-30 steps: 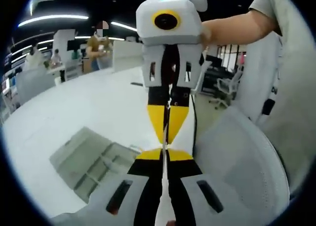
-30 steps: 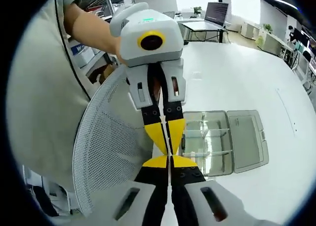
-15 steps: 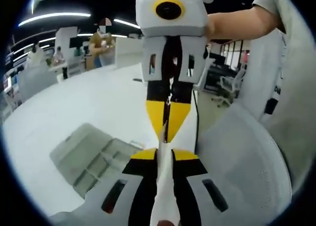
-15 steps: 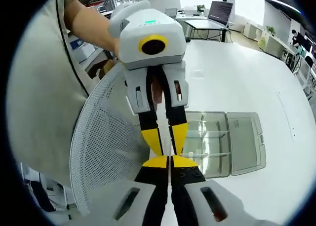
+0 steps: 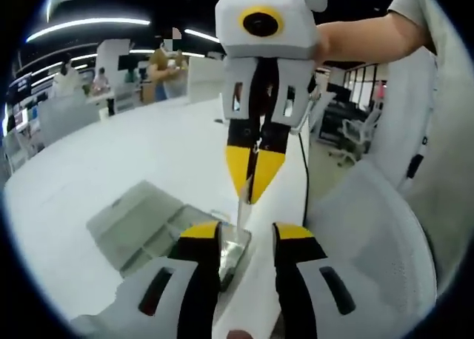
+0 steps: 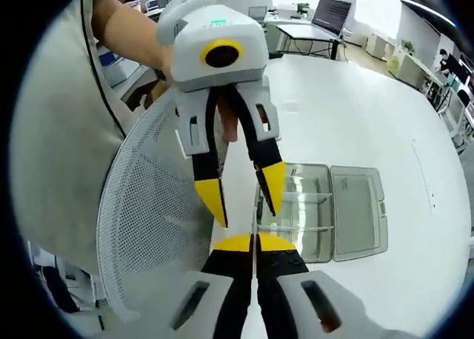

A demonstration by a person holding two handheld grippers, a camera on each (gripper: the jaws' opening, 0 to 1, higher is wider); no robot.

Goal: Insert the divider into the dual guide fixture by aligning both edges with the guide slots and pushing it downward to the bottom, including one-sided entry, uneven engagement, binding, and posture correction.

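Observation:
The divider [image 6: 256,215] is a thin pale plate seen edge-on, and my right gripper [image 6: 255,243] is shut on its near edge. Facing it from above, my left gripper [image 6: 246,203] stands open, its yellow fingertips [image 6: 215,198] spread to either side of the plate without touching it. In the left gripper view my left gripper [image 5: 246,235] shows a wide gap, and the divider [image 5: 243,209] hangs from the shut right gripper [image 5: 250,191] just above that gap. The guide fixture [image 6: 311,206] is a clear compartment box with its lid open, lying on the white table [image 6: 355,109] below; it also shows as the fixture [image 5: 148,224].
A white mesh chair back [image 6: 155,228] stands close beside the grippers, seen also as the chair back [image 5: 370,257]. The person's arm [image 6: 133,35] and shirt fill one side. A laptop [image 6: 326,17] sits on a far desk; people stand at distant desks [image 5: 159,69].
My left gripper's jaws have opened and let go of the divider. The right gripper stays shut on it. Both views shifted slightly.

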